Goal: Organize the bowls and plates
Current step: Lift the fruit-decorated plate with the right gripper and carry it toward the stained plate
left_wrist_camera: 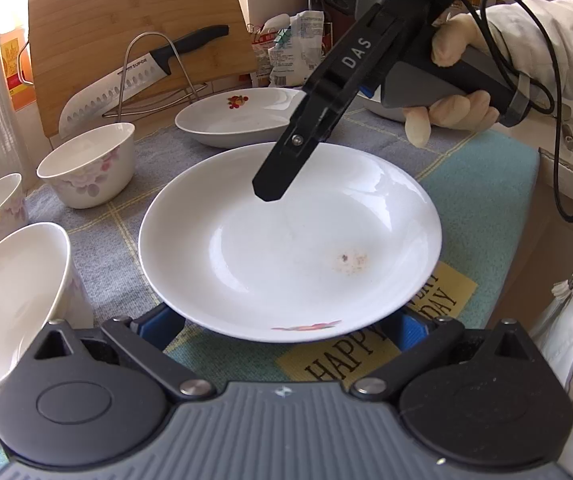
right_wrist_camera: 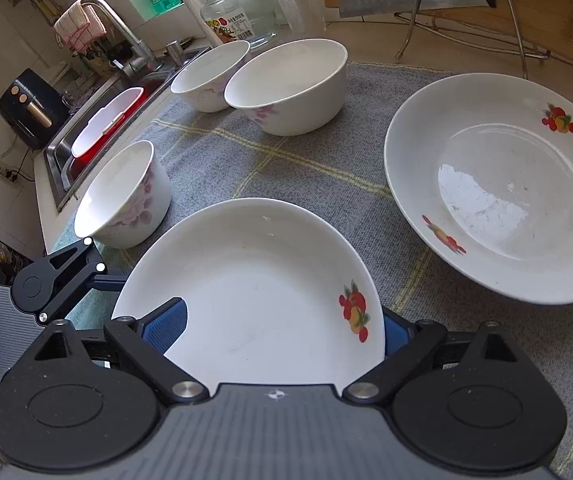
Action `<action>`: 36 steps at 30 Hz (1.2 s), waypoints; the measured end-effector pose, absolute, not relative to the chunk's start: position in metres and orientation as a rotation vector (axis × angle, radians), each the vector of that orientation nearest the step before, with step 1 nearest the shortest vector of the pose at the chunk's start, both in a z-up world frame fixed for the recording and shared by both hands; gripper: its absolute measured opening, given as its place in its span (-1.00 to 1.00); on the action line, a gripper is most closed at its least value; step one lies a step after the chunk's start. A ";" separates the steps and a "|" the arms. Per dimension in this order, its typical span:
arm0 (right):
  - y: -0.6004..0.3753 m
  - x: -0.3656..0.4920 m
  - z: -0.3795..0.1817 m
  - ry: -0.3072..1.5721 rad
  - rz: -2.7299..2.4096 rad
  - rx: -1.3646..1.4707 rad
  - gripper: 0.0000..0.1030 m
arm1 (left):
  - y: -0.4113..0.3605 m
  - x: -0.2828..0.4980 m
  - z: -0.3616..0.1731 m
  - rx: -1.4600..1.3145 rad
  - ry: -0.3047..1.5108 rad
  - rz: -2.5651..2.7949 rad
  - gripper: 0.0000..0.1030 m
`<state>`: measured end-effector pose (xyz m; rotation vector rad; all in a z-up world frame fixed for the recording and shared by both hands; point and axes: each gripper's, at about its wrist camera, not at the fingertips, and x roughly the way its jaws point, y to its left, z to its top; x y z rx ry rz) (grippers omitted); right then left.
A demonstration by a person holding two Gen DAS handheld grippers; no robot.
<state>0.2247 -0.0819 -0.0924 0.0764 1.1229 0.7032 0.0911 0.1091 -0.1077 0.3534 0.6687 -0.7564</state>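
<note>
A white deep plate with fruit decals (left_wrist_camera: 290, 240) fills the middle of both views (right_wrist_camera: 262, 296), raised over the grey cloth. My right gripper (left_wrist_camera: 270, 188) comes down from the upper right; one finger lies over the plate's far rim, and in its own view the plate sits between its blue pads (right_wrist_camera: 170, 326). My left gripper (left_wrist_camera: 286, 332) sits at the plate's near rim, its blue pads (left_wrist_camera: 162, 326) spread wide either side under it. A second fruit plate (right_wrist_camera: 498, 188) lies on the cloth to the right. Three floral bowls (right_wrist_camera: 126, 196) (right_wrist_camera: 290, 84) (right_wrist_camera: 210, 76) stand at the left.
A bamboo cutting board (left_wrist_camera: 126, 44) with a Supor knife (left_wrist_camera: 126, 84) on a wire rack stands behind. A glass jar (right_wrist_camera: 238, 8) and the sink (right_wrist_camera: 98, 132) are at the far left. The cloth (right_wrist_camera: 286, 164) covers the counter, and a "HAPPY" mat (left_wrist_camera: 366, 352) lies near.
</note>
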 end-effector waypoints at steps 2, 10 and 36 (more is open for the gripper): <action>-0.081 0.225 -0.093 1.121 0.705 0.075 0.92 | 0.109 0.091 -0.108 0.353 0.669 -0.756 1.00; -0.079 0.225 -0.093 1.128 0.702 0.066 0.93 | 0.108 0.090 -0.107 0.354 0.673 -0.747 0.99; -0.096 0.210 -0.071 1.084 0.729 0.059 0.93 | 0.093 0.088 -0.089 0.359 0.679 -0.743 0.98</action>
